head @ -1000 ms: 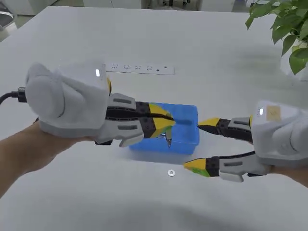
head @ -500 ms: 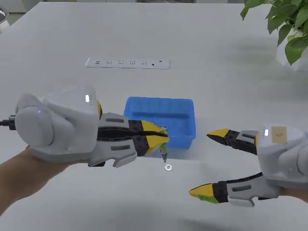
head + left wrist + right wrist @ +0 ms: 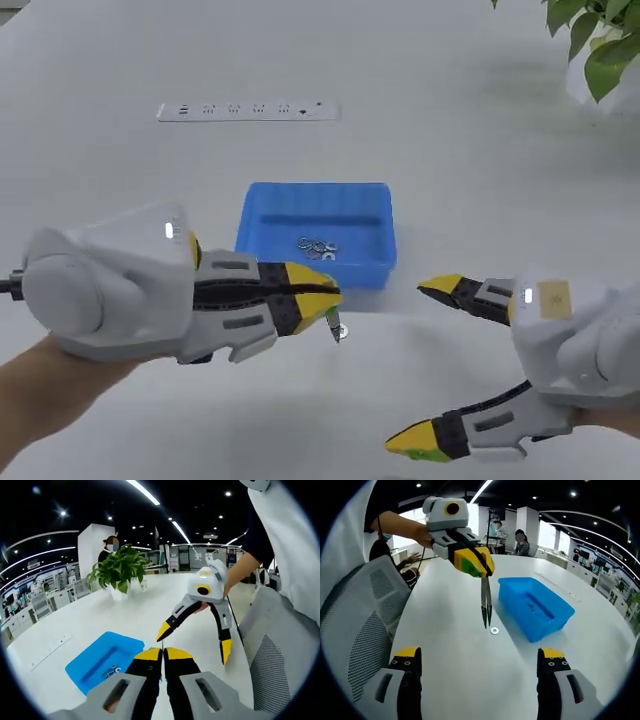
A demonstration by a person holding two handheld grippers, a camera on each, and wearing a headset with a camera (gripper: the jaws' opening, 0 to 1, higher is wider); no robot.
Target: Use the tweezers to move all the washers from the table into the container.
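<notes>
The left gripper [image 3: 330, 297], its yellow-tipped jaws pressed together on slim metal tweezers [image 3: 485, 605], holds their points close to one flat ring washer [image 3: 494, 630]. It lies on the smooth white table [image 3: 450, 150] beside the rectangular blue plastic container [image 3: 315, 273]. The right gripper [image 3: 410, 367] hangs with jaws spread wide, holding nothing. A small overlapping heap of washers [image 3: 317, 246] lies in the container, too tangled to count.

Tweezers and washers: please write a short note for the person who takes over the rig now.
Left gripper: shut on the tweezers, tips down beside the one washer lying on the table, in front of the blue container.
Right gripper: open, empty.
Done: several washers lie in the container.
Left to do: grip that washer and drop it in the container.
</notes>
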